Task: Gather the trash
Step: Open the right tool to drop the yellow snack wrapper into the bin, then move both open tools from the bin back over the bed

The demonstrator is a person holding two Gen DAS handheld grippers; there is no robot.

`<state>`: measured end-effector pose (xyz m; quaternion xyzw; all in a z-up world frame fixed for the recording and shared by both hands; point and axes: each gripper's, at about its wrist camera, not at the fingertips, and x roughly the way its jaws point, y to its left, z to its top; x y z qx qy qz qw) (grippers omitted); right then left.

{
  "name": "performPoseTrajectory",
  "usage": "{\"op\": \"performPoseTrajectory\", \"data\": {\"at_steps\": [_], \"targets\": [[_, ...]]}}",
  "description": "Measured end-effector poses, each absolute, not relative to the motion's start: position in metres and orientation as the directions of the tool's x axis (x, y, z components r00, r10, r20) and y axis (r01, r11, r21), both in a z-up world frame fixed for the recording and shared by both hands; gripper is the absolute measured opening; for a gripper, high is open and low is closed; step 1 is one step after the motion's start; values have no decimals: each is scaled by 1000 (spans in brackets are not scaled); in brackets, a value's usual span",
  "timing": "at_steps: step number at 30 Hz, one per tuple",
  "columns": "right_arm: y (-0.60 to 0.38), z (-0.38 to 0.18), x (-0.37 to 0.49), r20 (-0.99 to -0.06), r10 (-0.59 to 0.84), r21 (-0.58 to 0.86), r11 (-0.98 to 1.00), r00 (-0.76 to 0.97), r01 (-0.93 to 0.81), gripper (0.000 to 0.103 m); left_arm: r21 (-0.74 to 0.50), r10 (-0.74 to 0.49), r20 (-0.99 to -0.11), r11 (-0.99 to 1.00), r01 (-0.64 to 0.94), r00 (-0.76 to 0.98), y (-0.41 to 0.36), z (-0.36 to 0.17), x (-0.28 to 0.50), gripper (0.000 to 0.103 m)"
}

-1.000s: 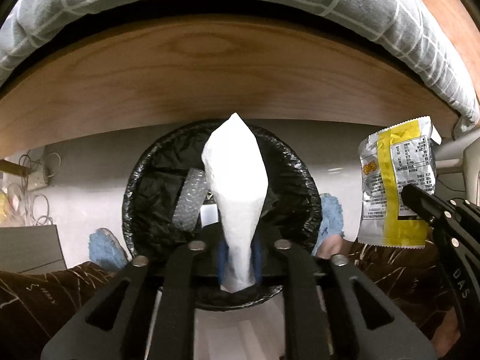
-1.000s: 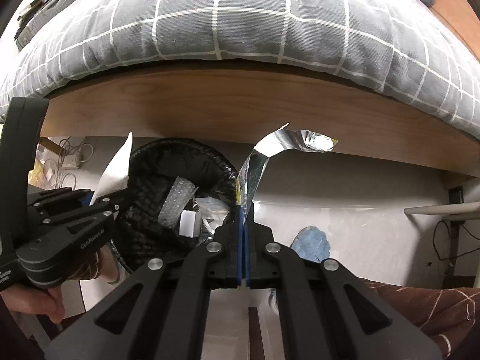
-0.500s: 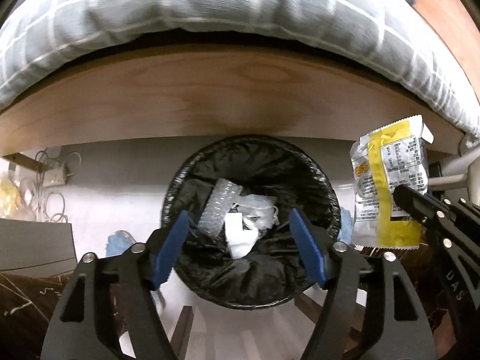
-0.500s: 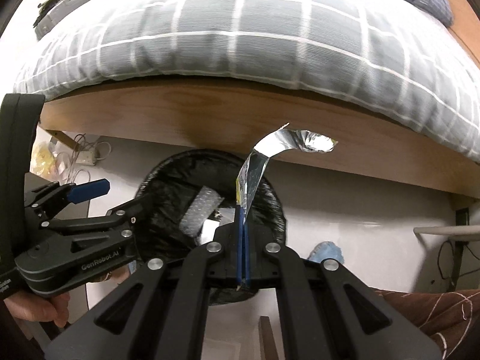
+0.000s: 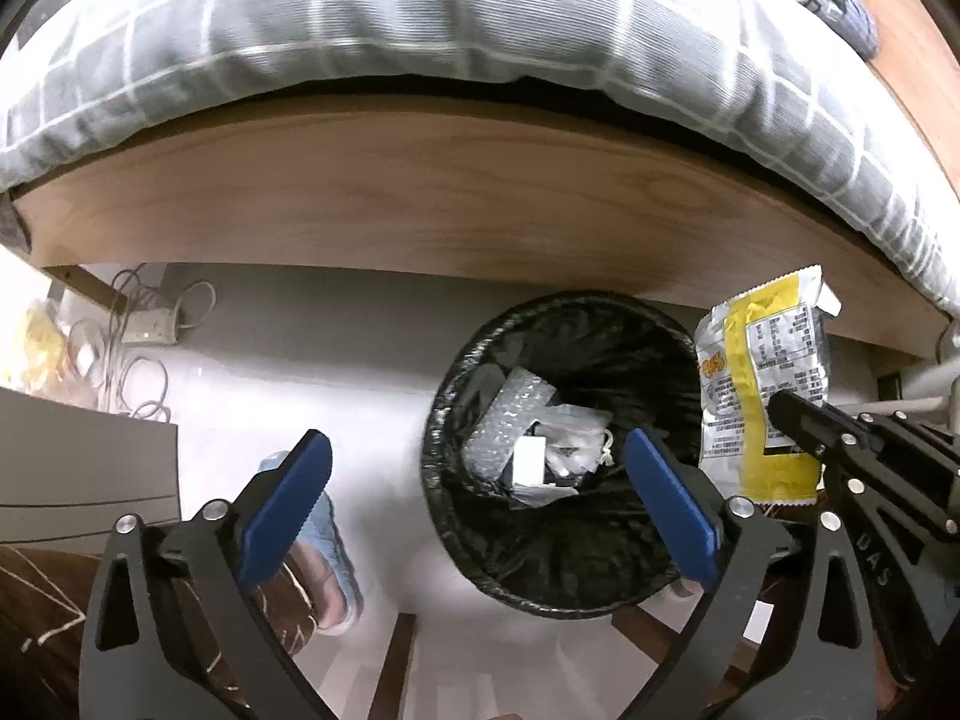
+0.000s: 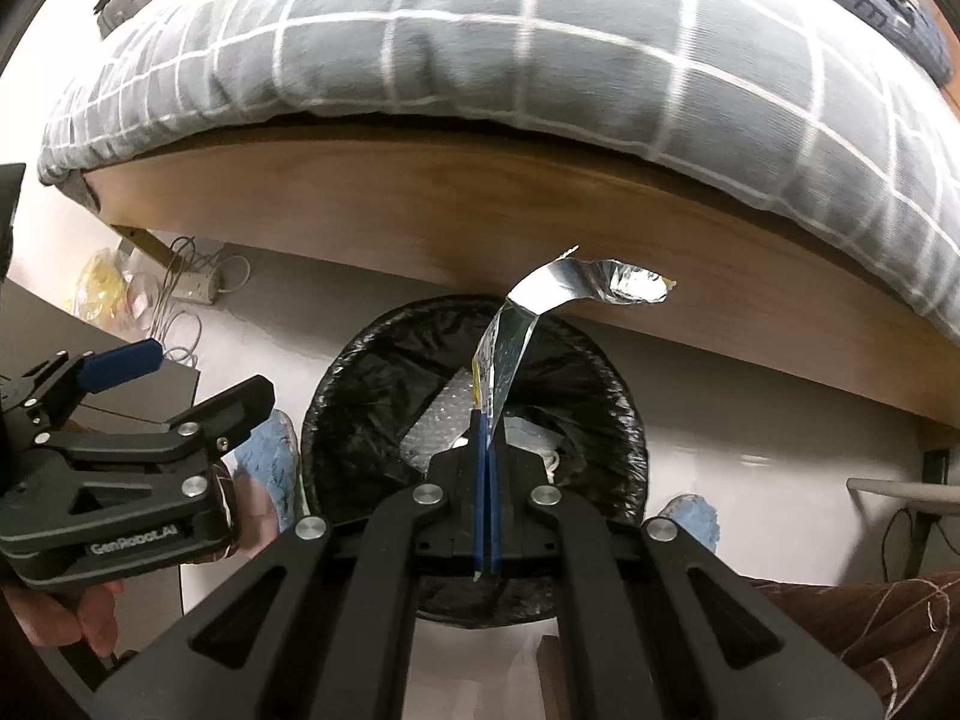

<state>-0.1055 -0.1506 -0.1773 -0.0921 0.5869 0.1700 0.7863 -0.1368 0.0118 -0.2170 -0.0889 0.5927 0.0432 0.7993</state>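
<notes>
A black-lined trash bin (image 5: 456, 552) (image 6: 360, 396) stands on the floor by the bed frame. Inside it lie bubble wrap (image 5: 510, 414) and white tissue (image 5: 531, 462). My left gripper (image 5: 474, 444) (image 6: 207, 372) hangs over the bin's left side. Its jaws are opening wide with nothing between them. My right gripper (image 6: 483, 420) (image 5: 780, 402) is shut on a yellow and silver snack wrapper (image 5: 756, 372) (image 6: 516, 324), held above the bin's right part.
A bed with a grey checked quilt (image 5: 420, 30) on a wooden frame (image 5: 480, 192) runs behind the bin. Cables and a power strip (image 5: 150, 324) lie at the left, near a grey cabinet (image 5: 72, 468). Feet in blue slippers (image 5: 324, 540) flank the bin.
The left gripper opened and let go of the white tissue, which now lies in the bin, then shifted left. The right gripper carried the wrapper over the bin.
</notes>
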Motion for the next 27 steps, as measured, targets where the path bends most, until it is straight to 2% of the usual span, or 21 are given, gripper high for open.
{"op": "performPoseTrajectory", "data": {"at_steps": [9, 15, 19, 23, 27], "targets": [[-136, -181, -105, -953, 137, 25, 923, 268, -384, 6, -89, -27, -956, 975, -203, 291, 27, -220, -142, 97], [-140, -178, -104, -948, 138, 23, 928, 288, -372, 32, -87, -21, -954, 974, -209, 300, 26, -216, -141, 97], [-140, -174, -102, -940, 138, 16, 932, 313, -363, 43, -85, -13, -945, 975, -206, 326, 25, -206, -140, 97], [-146, -158, -101, -916, 140, 3, 939, 377, -343, 60, -87, -9, -933, 976, -201, 361, 25, -191, -137, 97], [-154, -141, -100, -890, 148, 3, 947, 430, -321, 72, -89, -3, -917, 976, -198, 398, 24, -175, -135, 97]]}}
